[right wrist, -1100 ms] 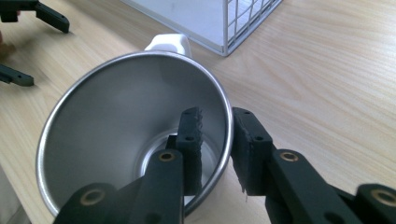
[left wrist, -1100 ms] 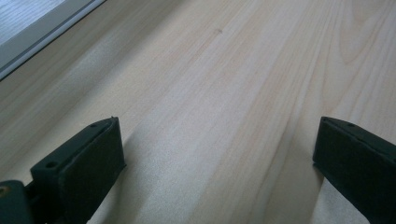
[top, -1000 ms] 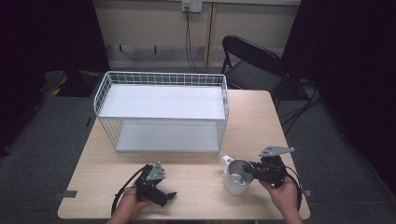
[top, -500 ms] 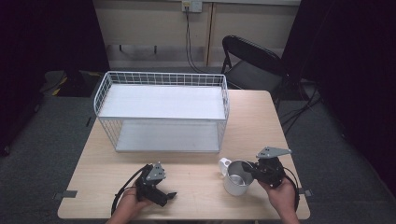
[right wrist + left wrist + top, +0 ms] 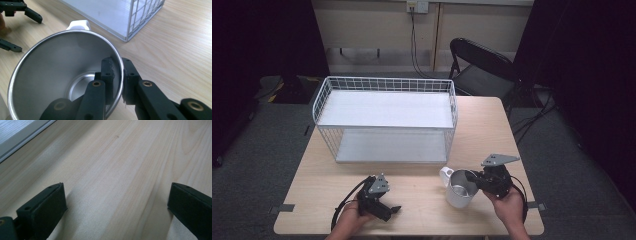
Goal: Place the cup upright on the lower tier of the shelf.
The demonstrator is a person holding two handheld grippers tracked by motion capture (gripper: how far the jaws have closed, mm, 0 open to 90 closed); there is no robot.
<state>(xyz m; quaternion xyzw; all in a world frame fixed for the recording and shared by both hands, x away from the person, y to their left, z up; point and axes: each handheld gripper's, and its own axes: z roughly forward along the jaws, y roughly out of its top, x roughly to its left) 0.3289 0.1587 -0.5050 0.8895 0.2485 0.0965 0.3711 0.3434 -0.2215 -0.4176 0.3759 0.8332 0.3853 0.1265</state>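
mug [image 5: 62,75] rim is clamped by right gripper [image 5: 117,75], grasp step done; lift toward wire basket [image 5: 384,117] is called for next. left gripper [image 5: 117,202] is left released on worktop [image 5: 120,157].

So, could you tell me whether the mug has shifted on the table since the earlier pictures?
No: the mug sits equally far from the wire basket.
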